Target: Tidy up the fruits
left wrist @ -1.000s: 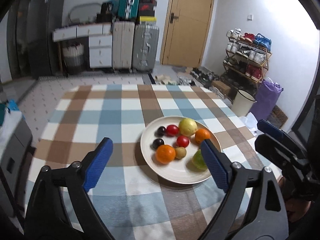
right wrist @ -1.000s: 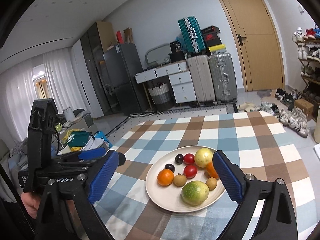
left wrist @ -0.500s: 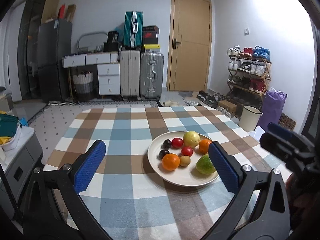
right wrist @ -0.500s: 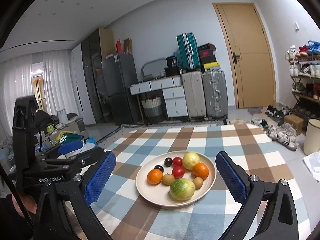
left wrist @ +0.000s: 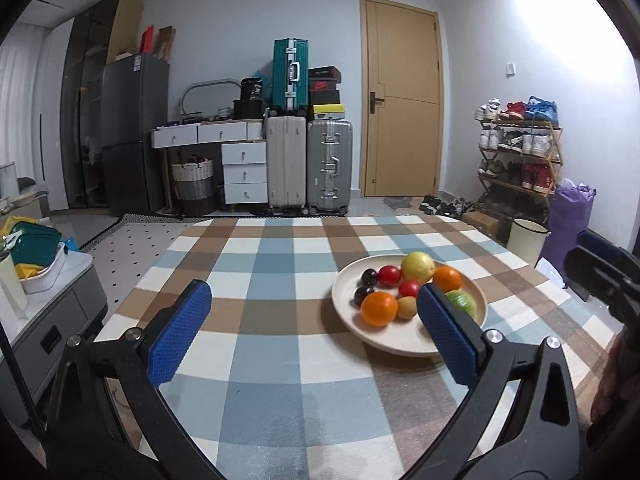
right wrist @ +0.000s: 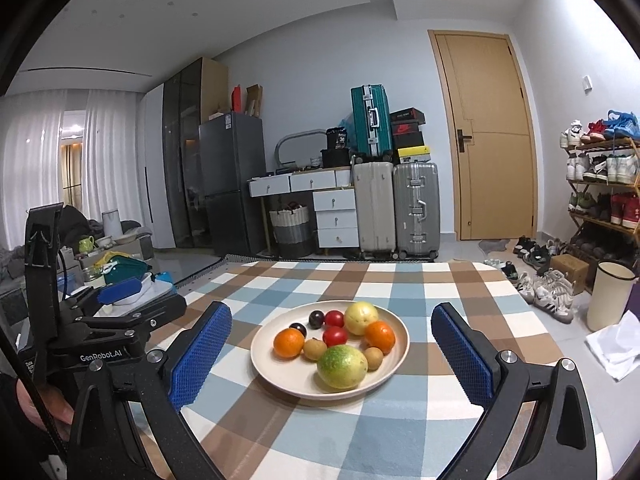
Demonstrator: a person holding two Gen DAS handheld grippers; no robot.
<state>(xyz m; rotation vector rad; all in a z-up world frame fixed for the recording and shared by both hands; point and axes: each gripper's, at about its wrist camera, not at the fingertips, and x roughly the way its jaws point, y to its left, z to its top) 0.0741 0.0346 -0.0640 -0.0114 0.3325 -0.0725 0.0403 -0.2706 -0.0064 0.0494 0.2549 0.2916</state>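
Observation:
A cream plate (right wrist: 280, 376) (left wrist: 400, 346) on the checked tablecloth holds several fruits: two oranges (right wrist: 289, 343), a yellow fruit (right wrist: 361, 318), a green fruit (right wrist: 342, 366), red tomatoes (right wrist: 335, 336), dark plums (right wrist: 316, 319) and small brown fruits (right wrist: 315, 349). My right gripper (right wrist: 330, 352) is open and empty, hovering in front of the plate. My left gripper (left wrist: 314, 330) is open and empty, to the plate's left; its right finger (left wrist: 444, 332) hides part of the green fruit (left wrist: 462, 302).
The checked table (right wrist: 400, 432) stands in a room with suitcases (right wrist: 416, 208), drawers (right wrist: 334, 216), a fridge (right wrist: 228, 180), a door (right wrist: 484, 136) and a shoe rack (right wrist: 604, 184). A low side table with clutter (left wrist: 36, 264) stands left. The other gripper shows at each view's edge (right wrist: 100, 332).
Both grippers have tilted up and drawn back to a lower, flatter view of the table. The left one has shifted left, so the plate now sits to its right.

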